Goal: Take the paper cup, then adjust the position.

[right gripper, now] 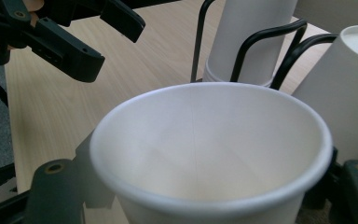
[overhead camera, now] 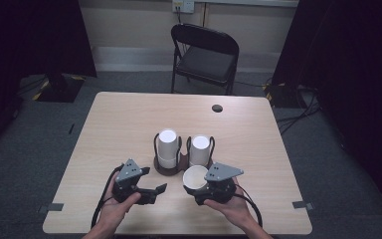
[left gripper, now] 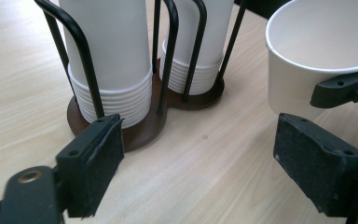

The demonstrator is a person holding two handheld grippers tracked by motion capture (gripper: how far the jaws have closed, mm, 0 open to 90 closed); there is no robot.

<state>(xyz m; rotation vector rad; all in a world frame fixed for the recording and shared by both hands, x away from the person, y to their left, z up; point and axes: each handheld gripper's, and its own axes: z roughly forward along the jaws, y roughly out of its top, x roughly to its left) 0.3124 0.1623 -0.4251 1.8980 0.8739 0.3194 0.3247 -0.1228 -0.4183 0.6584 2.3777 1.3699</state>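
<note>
**A:** ok so where are we at with the cups? Right tool (overhead camera: 202, 185) first.

**B:** We've got it clamped on a single white paper cup (overhead camera: 195, 177), mouth up, the jaws pinching its wall from both sides just under the rim. In the right gripper view the cup (right gripper: 209, 154) sits right in front of the camera, and we can see straight down into it, nothing inside.

**A:** and the left tool (overhead camera: 160, 190)?

**B:** Wide open with nothing between the pads. In the left gripper view its two black pads (left gripper: 95, 158) stand far apart over bare desk (left gripper: 205, 158). The held cup (left gripper: 317, 56) is up and to the right of that tool's right jaw, close but not touching as far as we can tell.

**A:** what's past the tools?

**B:** Just beyond both of them is the cup holder (overhead camera: 169, 167), a dark brown double base with black wire loops. Each side carries a stack of upside-down white cups: the left stack (overhead camera: 168, 147) sits ahead of the left tool, the right stack (overhead camera: 199, 149) just behind the held cup. From the left gripper view the near stack (left gripper: 109, 60) is right ahead of the left pad, with the ribbed rims piled at the bottom.

**A:** anything else around?

**B:** A black folding chair (overhead camera: 205, 57) well beyond the far edge of the desk, that's it.
</note>
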